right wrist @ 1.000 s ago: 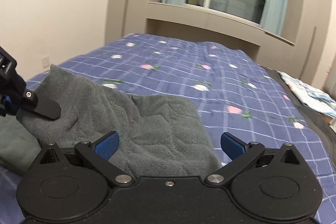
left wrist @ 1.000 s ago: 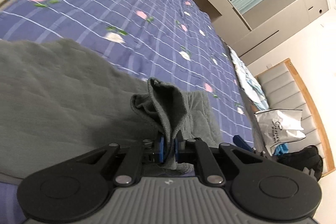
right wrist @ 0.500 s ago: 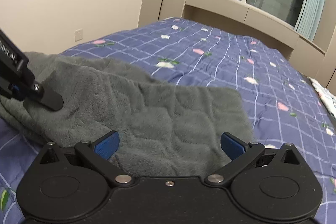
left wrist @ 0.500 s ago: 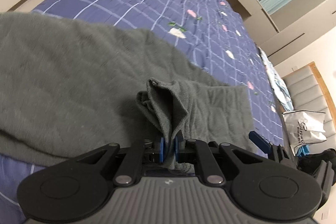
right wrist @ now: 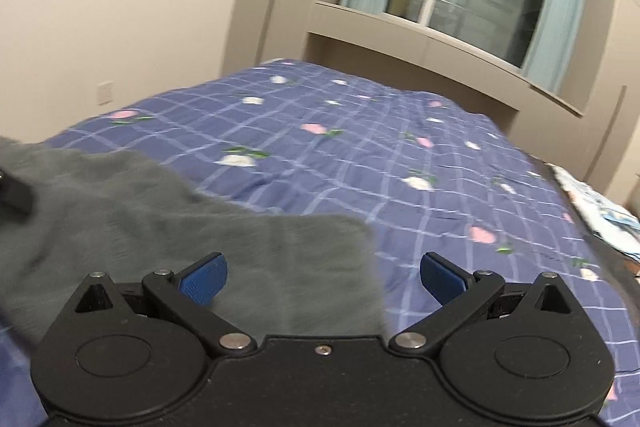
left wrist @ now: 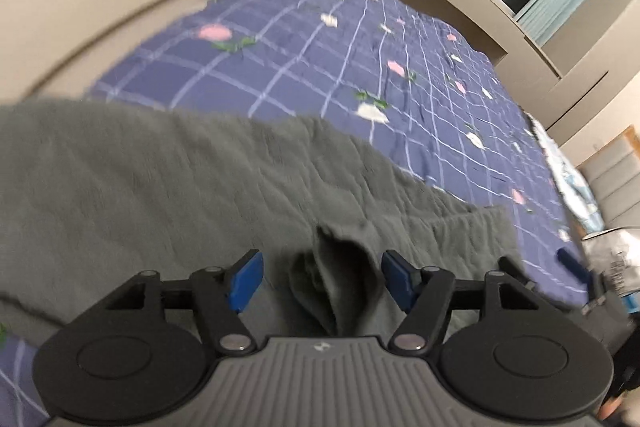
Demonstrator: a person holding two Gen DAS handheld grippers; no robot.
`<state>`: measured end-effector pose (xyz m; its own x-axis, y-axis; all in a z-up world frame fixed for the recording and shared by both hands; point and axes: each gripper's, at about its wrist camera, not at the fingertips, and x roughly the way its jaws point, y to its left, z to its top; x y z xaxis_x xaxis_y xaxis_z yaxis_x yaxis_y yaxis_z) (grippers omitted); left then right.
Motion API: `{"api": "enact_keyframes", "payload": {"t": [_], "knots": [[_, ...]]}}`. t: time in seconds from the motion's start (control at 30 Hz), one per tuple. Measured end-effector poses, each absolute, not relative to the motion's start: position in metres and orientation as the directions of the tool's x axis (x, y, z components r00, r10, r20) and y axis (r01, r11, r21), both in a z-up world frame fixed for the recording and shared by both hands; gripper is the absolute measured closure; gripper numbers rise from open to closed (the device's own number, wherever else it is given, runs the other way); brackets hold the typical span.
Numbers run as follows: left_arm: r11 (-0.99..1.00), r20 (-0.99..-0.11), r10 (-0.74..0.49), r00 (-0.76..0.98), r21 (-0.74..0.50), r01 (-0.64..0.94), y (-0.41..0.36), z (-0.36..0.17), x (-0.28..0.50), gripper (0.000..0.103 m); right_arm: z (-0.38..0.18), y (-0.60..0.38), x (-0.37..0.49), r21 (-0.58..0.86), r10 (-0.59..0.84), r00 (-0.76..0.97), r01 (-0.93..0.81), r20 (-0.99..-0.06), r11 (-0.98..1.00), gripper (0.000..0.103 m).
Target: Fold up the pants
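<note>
Your left gripper (left wrist: 322,277) has its blue-padded jaws spread wide and holds nothing; a bunched ridge of the grey fleece pants (left wrist: 192,187) stands up loose between the pads without being pinched. Your right gripper (right wrist: 322,277) is just as wide open and empty, hovering over the near corner of the same pants (right wrist: 280,259), which lie spread on the purple checked bedspread with pink flowers (right wrist: 360,147). The main risk is that raised ridge: fleece this thick looks springy, so the hump may slump sideways or unroll and leave a crooked, lumpy crease. If you close the left jaws from here, you may catch only the top layer, or too many, and drag the layers out of line. The blur in both views suggests quick motion; a sweeping pad could snag the pile and pull the edge askew. On the right, the fabric corner sits under the left pad only, so a closing grip may miss the edge or nip the bedspread with it.
</note>
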<state>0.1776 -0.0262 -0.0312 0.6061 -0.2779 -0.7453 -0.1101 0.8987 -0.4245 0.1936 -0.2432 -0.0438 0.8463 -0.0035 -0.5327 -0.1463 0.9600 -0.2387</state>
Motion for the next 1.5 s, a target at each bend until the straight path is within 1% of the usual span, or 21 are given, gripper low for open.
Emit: {"api": "enact_keyframes", "payload": {"t": [0.17, 0.27, 0.33, 0.43, 0.53, 0.63, 0.7, 0.8, 0.9, 0.93, 1.0, 1.03, 1.07, 1.13, 1.2, 1.23, 1.37, 1.5], "knots": [[0.927, -0.798, -0.220, 0.562, -0.350, -0.134, -0.033, -0.049, 0.193, 0.029, -0.056, -0.261, 0.228, -0.276, -0.071, 0.838, -0.097, -0.540, 0.956, 0.000], [0.938, -0.808, -0.202, 0.554, -0.322, -0.127, -0.037, -0.058, 0.195, 0.028, -0.071, -0.266, 0.243, -0.283, -0.085, 0.813, -0.100, -0.575, 0.954, 0.000], [0.942, -0.810, -0.195, 0.554, -0.312, -0.125, -0.039, -0.060, 0.197, 0.027, -0.085, -0.268, 0.248, -0.268, -0.082, 0.796, -0.104, -0.600, 0.958, 0.000], [0.949, -0.812, -0.186, 0.553, -0.295, -0.114, -0.043, -0.061, 0.198, 0.026, -0.099, -0.273, 0.244, -0.222, -0.072, 0.812, -0.071, -0.579, 0.972, 0.000], [0.945, -0.813, -0.200, 0.547, -0.307, -0.111, -0.041, -0.060, 0.198, 0.026, -0.096, -0.275, 0.243, -0.202, -0.069, 0.808, -0.063, -0.584, 0.977, 0.000], [0.928, -0.806, -0.224, 0.548, -0.348, -0.133, -0.032, -0.052, 0.196, 0.024, -0.078, -0.266, 0.234, -0.231, -0.091, 0.809, -0.056, -0.580, 0.971, 0.000], [0.921, -0.804, -0.227, 0.550, -0.361, -0.148, -0.028, -0.049, 0.191, 0.022, -0.066, -0.260, 0.217, -0.210, -0.063, 0.831, -0.066, -0.553, 0.975, 0.000], [0.924, -0.808, -0.222, 0.545, -0.352, -0.146, -0.025, -0.051, 0.183, 0.022, -0.059, -0.242, 0.192, -0.163, 0.022, 0.830, -0.136, -0.557, 0.977, 0.000], [0.938, -0.811, -0.201, 0.550, -0.322, -0.132, -0.027, -0.055, 0.179, 0.021, -0.073, -0.214, 0.174, -0.205, 0.074, 0.803, -0.239, -0.592, 0.949, 0.000], [0.942, -0.814, -0.198, 0.547, -0.313, -0.124, -0.029, -0.055, 0.179, 0.020, -0.079, -0.207, 0.172, -0.230, 0.067, 0.798, -0.252, -0.598, 0.940, 0.000], [0.941, -0.817, -0.199, 0.541, -0.314, -0.127, -0.027, -0.049, 0.179, 0.020, -0.081, -0.200, 0.169, -0.260, 0.033, 0.813, -0.224, -0.582, 0.939, 0.000], [0.935, -0.814, -0.205, 0.544, -0.327, -0.137, -0.023, -0.044, 0.178, 0.019, -0.078, -0.200, 0.170, -0.253, 0.028, 0.809, -0.216, -0.587, 0.943, 0.000], [0.929, -0.806, -0.210, 0.553, -0.341, -0.144, -0.018, -0.039, 0.176, 0.016, -0.072, -0.200, 0.170, -0.238, 0.031, 0.807, -0.210, -0.590, 0.948, 0.000], [0.918, -0.791, -0.203, 0.577, -0.359, -0.168, -0.005, -0.029, 0.171, 0.012, -0.059, -0.198, 0.167, -0.205, 0.063, 0.818, -0.217, -0.572, 0.954, 0.000], [0.909, -0.774, -0.189, 0.604, -0.370, -0.190, 0.012, -0.020, 0.163, 0.011, -0.051, -0.188, 0.162, -0.209, 0.092, 0.827, -0.245, -0.555, 0.947, 0.000], [0.904, -0.766, -0.177, 0.619, -0.375, -0.205, 0.022, -0.015, 0.158, 0.009, -0.049, -0.183, 0.160, -0.214, 0.108, 0.828, -0.266, -0.550, 0.940, 0.000], [0.891, -0.744, -0.100, 0.660, -0.363, -0.274, 0.065, -0.002, 0.136, 0.003, -0.049, -0.152, 0.152, -0.199, 0.189, 0.809, -0.350, -0.556, 0.915, 0.000], [0.859, -0.738, -0.003, 0.675, -0.347, -0.375, 0.121, -0.002, 0.111, 0.001, -0.058, -0.129, 0.148, -0.232, 0.169, 0.801, -0.358, -0.574, 0.905, 0.000]]}}
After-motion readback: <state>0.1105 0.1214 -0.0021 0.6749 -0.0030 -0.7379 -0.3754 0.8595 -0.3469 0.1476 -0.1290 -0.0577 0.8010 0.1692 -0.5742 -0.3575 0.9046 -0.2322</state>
